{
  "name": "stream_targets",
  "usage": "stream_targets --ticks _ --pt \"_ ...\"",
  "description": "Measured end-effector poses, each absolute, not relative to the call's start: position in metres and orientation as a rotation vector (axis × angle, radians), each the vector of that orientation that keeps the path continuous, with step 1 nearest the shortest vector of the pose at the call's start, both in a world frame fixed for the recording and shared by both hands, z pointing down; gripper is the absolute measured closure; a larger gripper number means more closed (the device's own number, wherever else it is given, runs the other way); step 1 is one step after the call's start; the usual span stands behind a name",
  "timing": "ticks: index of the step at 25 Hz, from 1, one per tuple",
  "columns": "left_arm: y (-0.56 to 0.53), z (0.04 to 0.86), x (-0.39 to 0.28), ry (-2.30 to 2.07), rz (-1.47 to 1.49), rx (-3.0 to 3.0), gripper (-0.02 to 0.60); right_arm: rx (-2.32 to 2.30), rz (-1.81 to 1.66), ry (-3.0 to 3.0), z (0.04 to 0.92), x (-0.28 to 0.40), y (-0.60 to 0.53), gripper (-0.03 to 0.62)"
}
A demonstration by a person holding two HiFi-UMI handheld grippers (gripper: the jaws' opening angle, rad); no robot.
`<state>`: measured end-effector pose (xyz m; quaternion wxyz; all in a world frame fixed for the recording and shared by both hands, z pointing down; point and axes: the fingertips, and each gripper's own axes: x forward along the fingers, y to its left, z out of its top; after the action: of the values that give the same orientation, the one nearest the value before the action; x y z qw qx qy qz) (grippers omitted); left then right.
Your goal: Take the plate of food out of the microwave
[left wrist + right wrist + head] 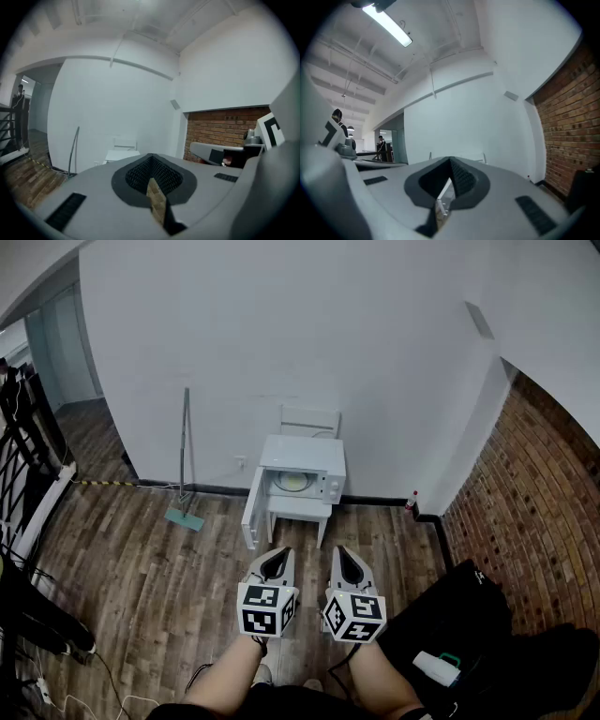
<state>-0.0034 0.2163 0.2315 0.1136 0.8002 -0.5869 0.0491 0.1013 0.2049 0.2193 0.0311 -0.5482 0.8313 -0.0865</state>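
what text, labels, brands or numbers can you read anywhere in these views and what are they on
No readable text in any view.
marker cubes on the two grippers: black-and-white square patterns only, no letters or digits.
microwave: whatever is printed on its control panel is too small to read.
white bottle at the lower right: any label is too small to read.

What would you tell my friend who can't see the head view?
A white microwave stands on a small white table by the wall, its door open and a plate inside. Nearer, the left gripper and right gripper are held side by side, both shut.
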Motion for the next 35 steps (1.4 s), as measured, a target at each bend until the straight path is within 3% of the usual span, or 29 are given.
stream_targets --ticks 22,35 --pt "0.186 0.239 -0.112 -1.588 0.075 2.409 0.586 -1.838 -0.16 2.464 0.21 -0.006 0.183 0.582" --pt "0.158 0.243 -0.109 -1.51 0.071 2.478 0.584 -1.871 -0.104 2.472 0.211 -0.017 0.163 0.582"
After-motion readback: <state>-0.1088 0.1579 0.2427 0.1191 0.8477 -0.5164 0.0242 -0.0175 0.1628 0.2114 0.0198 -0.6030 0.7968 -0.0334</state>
